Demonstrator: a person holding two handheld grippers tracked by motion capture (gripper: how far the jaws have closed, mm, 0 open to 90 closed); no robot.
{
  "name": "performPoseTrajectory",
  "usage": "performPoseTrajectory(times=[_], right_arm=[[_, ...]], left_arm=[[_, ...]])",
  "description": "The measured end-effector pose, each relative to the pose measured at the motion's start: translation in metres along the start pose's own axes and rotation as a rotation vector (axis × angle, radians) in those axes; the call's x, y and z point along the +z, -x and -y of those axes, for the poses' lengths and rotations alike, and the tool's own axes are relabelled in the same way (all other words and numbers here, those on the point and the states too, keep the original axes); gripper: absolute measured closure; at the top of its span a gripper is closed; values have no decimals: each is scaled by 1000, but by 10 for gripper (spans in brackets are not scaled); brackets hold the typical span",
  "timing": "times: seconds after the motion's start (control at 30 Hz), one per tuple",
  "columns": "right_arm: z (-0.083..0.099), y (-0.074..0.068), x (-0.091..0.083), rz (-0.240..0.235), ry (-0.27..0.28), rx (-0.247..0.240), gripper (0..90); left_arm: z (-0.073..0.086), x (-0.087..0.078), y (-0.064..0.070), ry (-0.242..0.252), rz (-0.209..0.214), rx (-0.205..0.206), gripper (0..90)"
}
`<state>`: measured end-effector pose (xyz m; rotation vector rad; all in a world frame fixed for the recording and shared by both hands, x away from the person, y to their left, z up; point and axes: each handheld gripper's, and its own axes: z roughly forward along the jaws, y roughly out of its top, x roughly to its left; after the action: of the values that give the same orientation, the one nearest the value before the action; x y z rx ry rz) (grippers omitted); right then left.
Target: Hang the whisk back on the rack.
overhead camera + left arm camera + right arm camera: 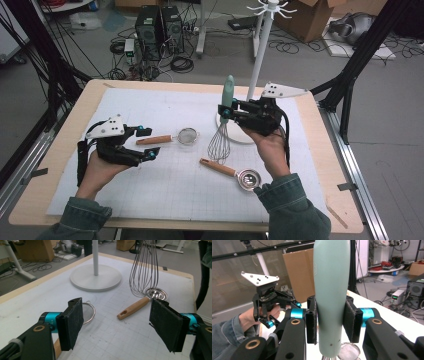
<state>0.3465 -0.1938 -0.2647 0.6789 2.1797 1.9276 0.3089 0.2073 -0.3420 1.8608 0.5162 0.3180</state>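
The whisk [144, 270] loses its handle past the top edge of the left gripper view; in the right gripper view its wires drop off the bottom, and the pale green handle [331, 290] runs out the top; the small strainer [87, 312] sits half behind the left pad [72, 322], its wooden handle nearly all covered; the stand's pole [95, 255] is cut above; the ladle bowl [157, 293] is partly screened by whisk wires

Beyond my table [75, 150] I saw two black computer towers [159, 25] on the floor among tangled cables [181, 64]. A cardboard box [312, 17] sat at upper right, and black frame struts [367, 45] flanked the table.
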Motion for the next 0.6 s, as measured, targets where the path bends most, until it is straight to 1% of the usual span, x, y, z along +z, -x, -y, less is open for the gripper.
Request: performPoseTrajectory(times=[0.03,0.1,0.3,0.47,0.6], right_arm=[[-2,1,-1,5,-3,1,678],[-7,5,-4,14,-9,-5,678],[-20,13,-10,31,-13,-8,678],[-28,21,-14,51,-27,-22,678],[-33,27,-17,58,-25,-20,678]], left_arm=[[1,-1,-1,-1,-6,0,248],[3,-3,-2,5,-16,-11,244],[7,-7,-5,2,-31,-24,221],[10,-11,-7,-5,-45,-26,202],[12,-11,-8,-12,-53,-28,186]])
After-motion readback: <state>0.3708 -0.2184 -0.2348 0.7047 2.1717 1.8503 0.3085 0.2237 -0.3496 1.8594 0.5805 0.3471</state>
